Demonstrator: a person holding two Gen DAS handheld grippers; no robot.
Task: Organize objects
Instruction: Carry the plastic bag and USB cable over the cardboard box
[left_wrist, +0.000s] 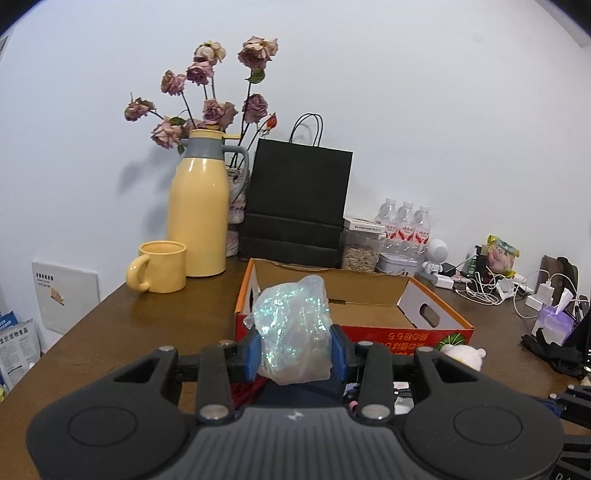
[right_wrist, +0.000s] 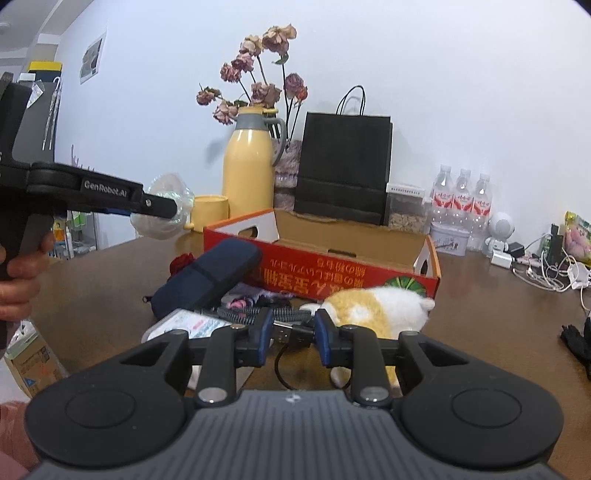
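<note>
In the left wrist view the left gripper (left_wrist: 294, 352) jaws pinch a shimmery plastic bag (left_wrist: 293, 328) before the cardboard box (left_wrist: 354, 325) at twelve o'clock, while in the right wrist view the right gripper (right_wrist: 293, 338) jaws clamp a black cable plug (right_wrist: 291, 333) above the surface (right_wrist: 480, 295), the plush toy (right_wrist: 373, 306) at one o'clock.

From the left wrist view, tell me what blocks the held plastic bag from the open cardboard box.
Nothing visible does. The left gripper holds the plastic bag just short of the cardboard box, whose floor looks bare.

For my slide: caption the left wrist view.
Left gripper holding a clear plastic bag before the open cardboard box.
</note>
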